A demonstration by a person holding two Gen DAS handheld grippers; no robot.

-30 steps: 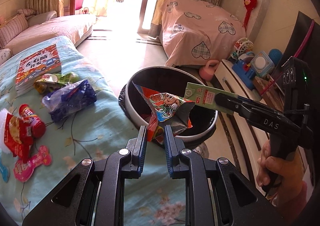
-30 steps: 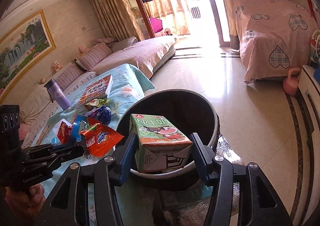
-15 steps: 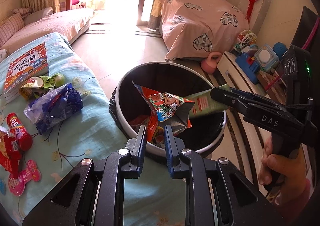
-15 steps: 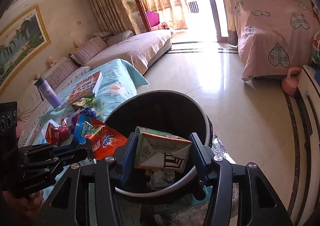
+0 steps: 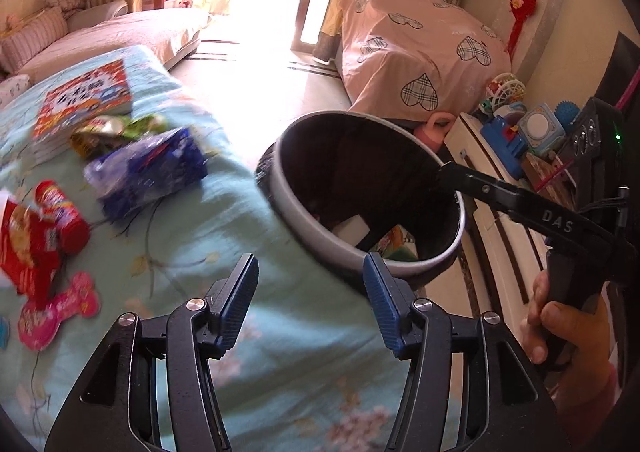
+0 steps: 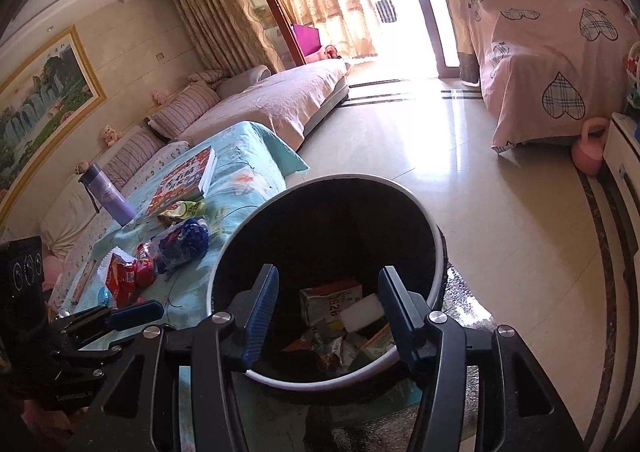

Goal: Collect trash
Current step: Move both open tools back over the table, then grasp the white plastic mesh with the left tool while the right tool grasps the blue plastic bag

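The round black trash bin stands beside the table with the teal cloth. My left gripper hangs over the table edge by the bin. Its jaws are opening, with nothing between them. My right gripper is above the bin mouth, its jaws opening and empty too. Down inside lie the green milk carton and the red snack wrapper. On the cloth lie a blue bag, a red can, a red packet, a green wrapper and a pink bone-shaped packet.
A picture book and a purple bottle also rest on the table. A low white shelf with toys runs along the right of the bin. A pink-covered piece of furniture and a sofa stand beyond the tiled floor.
The left jaws have sprung apart and let go of the snack wrapper. The right gripper has let go of the milk carton. Both items now lie in the bin.
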